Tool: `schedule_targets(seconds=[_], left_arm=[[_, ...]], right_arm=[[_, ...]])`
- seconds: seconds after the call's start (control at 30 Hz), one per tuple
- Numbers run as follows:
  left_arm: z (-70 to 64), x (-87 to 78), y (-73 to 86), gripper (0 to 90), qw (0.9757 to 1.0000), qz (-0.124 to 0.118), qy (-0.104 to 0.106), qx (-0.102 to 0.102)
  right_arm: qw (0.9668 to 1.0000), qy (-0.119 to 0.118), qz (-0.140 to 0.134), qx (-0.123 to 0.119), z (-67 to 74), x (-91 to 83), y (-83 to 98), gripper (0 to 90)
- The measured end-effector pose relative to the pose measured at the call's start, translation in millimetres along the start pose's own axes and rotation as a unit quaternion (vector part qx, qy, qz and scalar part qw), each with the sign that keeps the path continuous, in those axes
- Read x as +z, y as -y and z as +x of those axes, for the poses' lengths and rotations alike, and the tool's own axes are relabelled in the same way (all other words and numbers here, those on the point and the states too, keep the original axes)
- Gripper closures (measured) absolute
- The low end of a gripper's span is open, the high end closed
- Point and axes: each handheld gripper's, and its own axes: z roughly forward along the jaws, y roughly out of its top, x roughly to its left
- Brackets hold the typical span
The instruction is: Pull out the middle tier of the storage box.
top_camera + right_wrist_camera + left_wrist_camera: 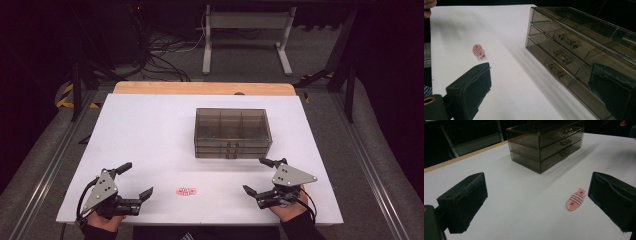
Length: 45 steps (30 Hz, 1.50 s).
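Observation:
A smoky transparent box with three shut drawers [233,132] stands on the white table top [150,130], right of centre; its drawer handles [564,56] face me. A small pink fish-shaped piece with white stripes [186,191] lies flat near the front edge. My left gripper [136,181] rests at the front left, open and empty, with the fish [576,199] just inside its right jaw's line. My right gripper [260,176] sits at the front right, open and empty, close to the box's front corner [574,57]; the fish [478,50] lies beyond its left jaw.
A wooden strip [205,88] borders the table's far edge. Beyond it stand a white metal frame [245,35] and tangled cables [160,60] on the floor. Grey rails [55,160] run along both sides of the table.

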Motion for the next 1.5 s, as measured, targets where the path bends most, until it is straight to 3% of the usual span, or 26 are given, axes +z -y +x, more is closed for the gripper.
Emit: schedule_targets(seconds=[0.17, 0.47, 0.6, 0.73, 0.87, 1.13, 1.2, 1.23, 1.5], left_arm=[[-0.1, 0.4, 0.3, 3.2, 1.0000, 0.002, 0.001, -0.002], [-0.4, 0.4, 0.1, 3.2, 1.0000, 0.004, 0.001, -0.001], [-0.5, 0.7, 0.3, 3.2, 1.0000, 0.003, 0.001, -0.001], [-0.1, 0.3, -0.1, 3.2, 1.0000, 0.002, -0.003, 0.002], [-0.2, -0.4, -0.1, 3.2, 1.0000, 0.002, -0.006, -0.001], [-1.4, 0.4, -0.4, 3.2, 0.9999, 0.005, -0.008, 0.004], [-1.4, 0.3, -0.2, 3.2, 0.9999, 0.006, -0.008, 0.004], [-1.3, 0.2, -0.2, 3.2, 1.0000, 0.006, -0.007, 0.003], [-1.2, -0.3, -0.4, 3.3, 0.9999, 0.006, -0.008, 0.004]], right_arm=[[1.0000, 0.001, 0.000, -0.005, 1.0, 8.1, -2.8, 4.3], [0.9989, -0.034, -0.005, 0.031, -3.8, 15.6, -4.9, 4.5], [0.9987, -0.038, -0.006, 0.034, -4.5, 16.6, -5.3, 4.7], [0.9992, -0.034, 0.007, 0.019, -4.3, 18.1, -7.4, 6.2], [0.9990, -0.026, 0.028, -0.023, -3.3, 18.4, -13.2, 9.6], [0.9972, -0.021, 0.037, -0.062, -3.1, 19.0, -15.9, 15.5], [0.9957, -0.014, 0.044, -0.081, -1.4, 19.5, -17.0, 16.0], [0.9934, -0.006, 0.051, -0.102, 1.0, 20.1, -18.5, 17.4], [0.9872, 0.016, 0.056, -0.148, 6.5, 20.1, -24.6, 19.8]])
